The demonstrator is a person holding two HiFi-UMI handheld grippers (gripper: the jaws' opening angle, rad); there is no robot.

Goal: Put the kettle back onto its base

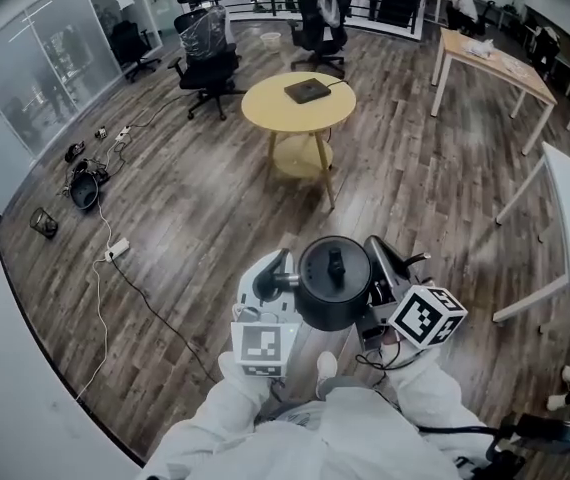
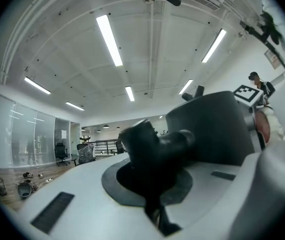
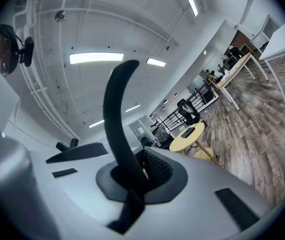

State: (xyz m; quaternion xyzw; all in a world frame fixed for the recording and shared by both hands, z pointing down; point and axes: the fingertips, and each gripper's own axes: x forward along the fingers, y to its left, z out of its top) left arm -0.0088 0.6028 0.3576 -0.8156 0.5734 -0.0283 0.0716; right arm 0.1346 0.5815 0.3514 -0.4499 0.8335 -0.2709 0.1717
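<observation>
Holding kettle [image 1: 327, 308], lid [image 1: 335, 266] shut, btwn L tongs [image 1: 283, 273] & R tongs [image 1: 390, 266].

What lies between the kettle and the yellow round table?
Only bare wooden floor; the head view shows it between kettle and table.

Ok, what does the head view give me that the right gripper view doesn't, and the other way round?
Only the head view: the kettle from above, showing its lid, and the white cable with its power strip on the floor at left.
Only the right gripper view: the right gripper with its jaws closed on the kettle's curved black handle, and the ceiling lights behind.
Both: the round yellow table ahead with the black base lying on it, the wood floor and the office chairs beyond.
</observation>
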